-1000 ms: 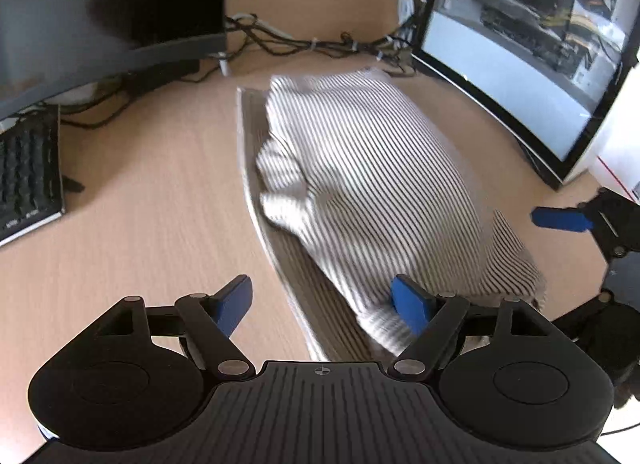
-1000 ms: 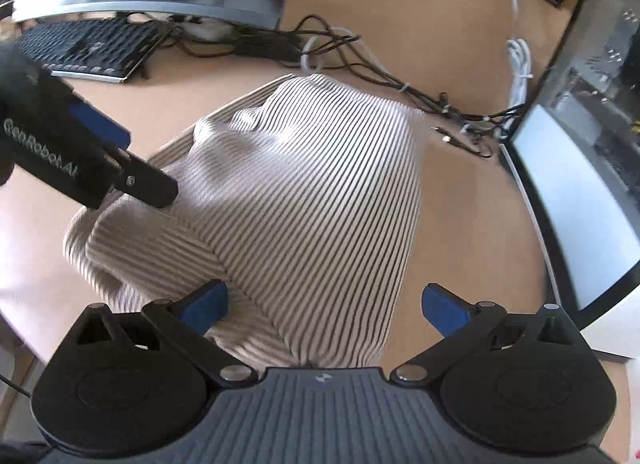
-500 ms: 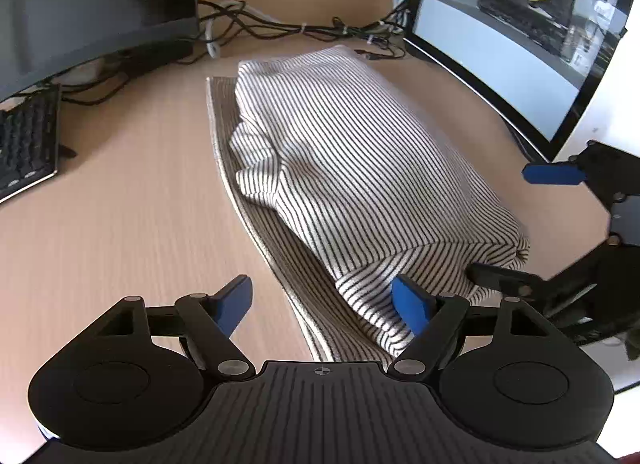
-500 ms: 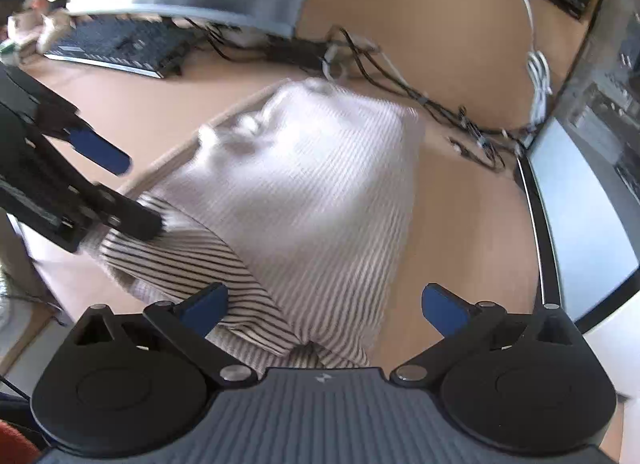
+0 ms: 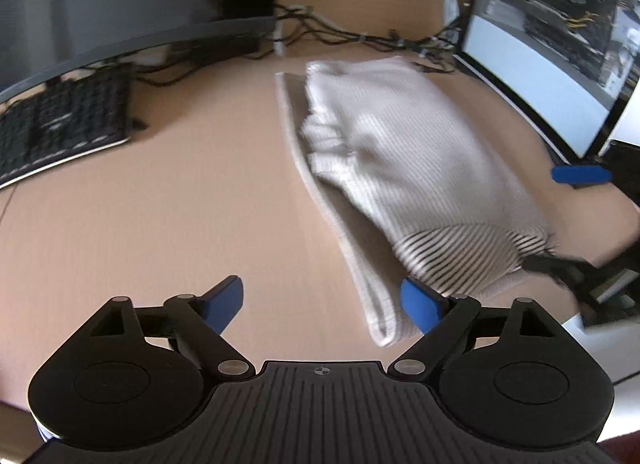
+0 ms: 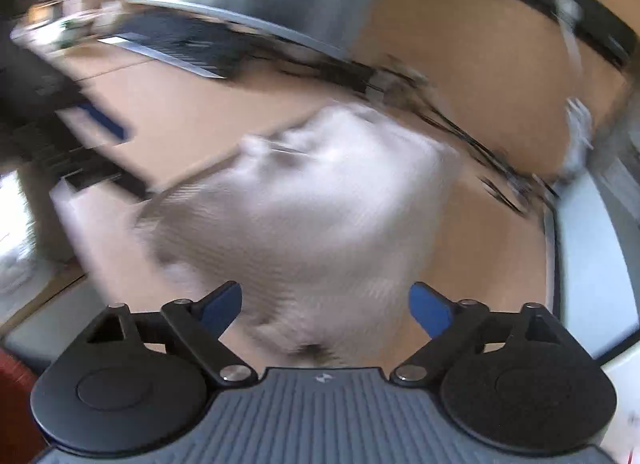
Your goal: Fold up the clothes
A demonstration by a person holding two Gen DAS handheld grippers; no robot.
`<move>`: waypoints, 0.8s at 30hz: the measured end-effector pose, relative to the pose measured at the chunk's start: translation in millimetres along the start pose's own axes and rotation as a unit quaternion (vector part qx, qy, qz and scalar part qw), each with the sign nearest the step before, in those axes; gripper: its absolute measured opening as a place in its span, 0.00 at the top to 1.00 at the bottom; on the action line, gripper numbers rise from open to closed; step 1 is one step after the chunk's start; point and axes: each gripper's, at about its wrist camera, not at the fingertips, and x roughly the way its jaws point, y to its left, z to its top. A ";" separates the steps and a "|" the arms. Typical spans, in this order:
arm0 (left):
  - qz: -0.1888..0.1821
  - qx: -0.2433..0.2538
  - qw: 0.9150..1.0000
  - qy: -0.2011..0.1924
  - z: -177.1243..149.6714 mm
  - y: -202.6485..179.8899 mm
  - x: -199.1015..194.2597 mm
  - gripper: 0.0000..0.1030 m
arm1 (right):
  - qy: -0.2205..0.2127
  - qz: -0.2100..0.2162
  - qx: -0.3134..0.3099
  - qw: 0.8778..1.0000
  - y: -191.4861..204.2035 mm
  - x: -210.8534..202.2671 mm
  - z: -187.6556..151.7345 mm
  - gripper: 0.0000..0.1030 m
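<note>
One striped garment (image 5: 404,168) on desk (image 5: 160,224), two tools, left tool (image 5: 326,304), right tool (image 6: 326,306), spread wide.

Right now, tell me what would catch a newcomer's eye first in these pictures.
A folded cream garment with thin dark stripes lies in the middle of the light wooden desk. The left gripper and right gripper both gape open at its near edge, holding nothing. A black keyboard sits at the far left, and a lit curved monitor stands to the right.
</note>
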 end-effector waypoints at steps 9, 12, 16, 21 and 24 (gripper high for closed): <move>-0.019 0.048 0.999 0.001 -7.5 -5.1 -9.7 0.08 | -0.004 0.012 -0.132 0.991 56.0 25.9 -3.6 0.33; -0.031 0.078 0.996 0.000 -10.5 -16.2 -11.3 0.08 | 0.001 -0.018 -0.135 0.991 54.6 33.6 0.8 0.40; -0.032 0.127 0.991 -0.002 -14.6 -32.9 -4.4 0.08 | 0.033 0.041 0.075 0.996 5.0 40.5 11.8 0.47; -0.006 0.182 0.983 -0.004 -13.8 -52.6 20.1 0.08 | 0.046 0.078 0.173 0.981 -20.8 47.2 11.6 0.47; 0.005 0.180 0.984 -0.004 -5.1 -57.1 31.3 0.08 | 0.045 0.082 0.187 0.978 -23.2 46.4 9.8 0.47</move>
